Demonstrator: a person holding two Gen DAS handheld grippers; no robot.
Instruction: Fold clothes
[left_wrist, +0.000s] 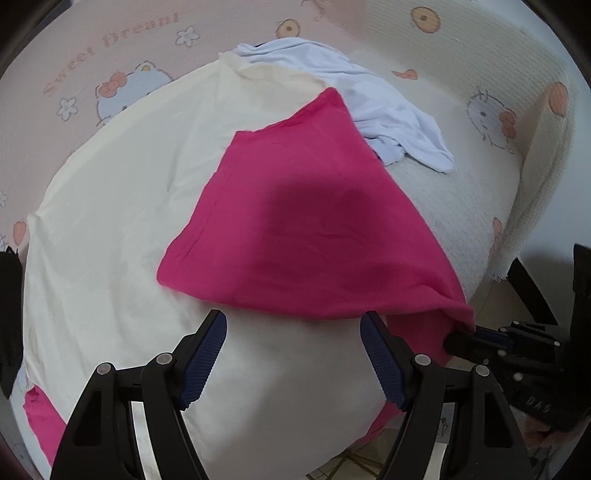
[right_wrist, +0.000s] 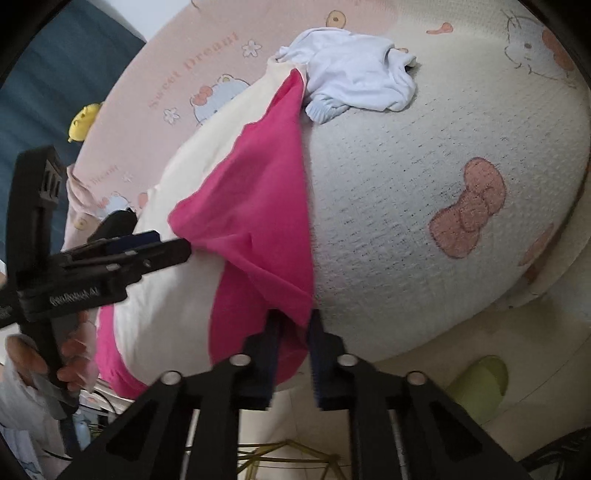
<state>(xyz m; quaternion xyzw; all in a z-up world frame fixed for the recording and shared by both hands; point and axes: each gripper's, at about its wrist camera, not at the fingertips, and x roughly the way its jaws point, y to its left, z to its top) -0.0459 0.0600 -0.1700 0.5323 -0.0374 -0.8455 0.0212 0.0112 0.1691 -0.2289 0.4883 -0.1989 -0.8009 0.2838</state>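
A pink garment (left_wrist: 295, 221) lies as a folded flap over a cream garment (left_wrist: 122, 206) on the bed; more pink shows beneath the cream cloth at the near edge. In the left wrist view my left gripper (left_wrist: 293, 328) stands open just in front of the flap's near hem, nothing between its pads. My right gripper (right_wrist: 295, 332) is shut on the pink garment's (right_wrist: 255, 221) near corner, which hangs between its fingers. From the left wrist view the right gripper (left_wrist: 461, 336) pinches that corner at the right. The left gripper (right_wrist: 177, 251) reaches the flap's left edge.
A crumpled pale blue garment (left_wrist: 388, 107) lies at the back of the cartoon-print bed cover (right_wrist: 424, 184). The bed's edge runs near both grippers. A yellow plush toy (right_wrist: 83, 120) sits far left, a green object (right_wrist: 480, 380) on the floor. A hand (right_wrist: 70, 354) holds the left gripper's handle.
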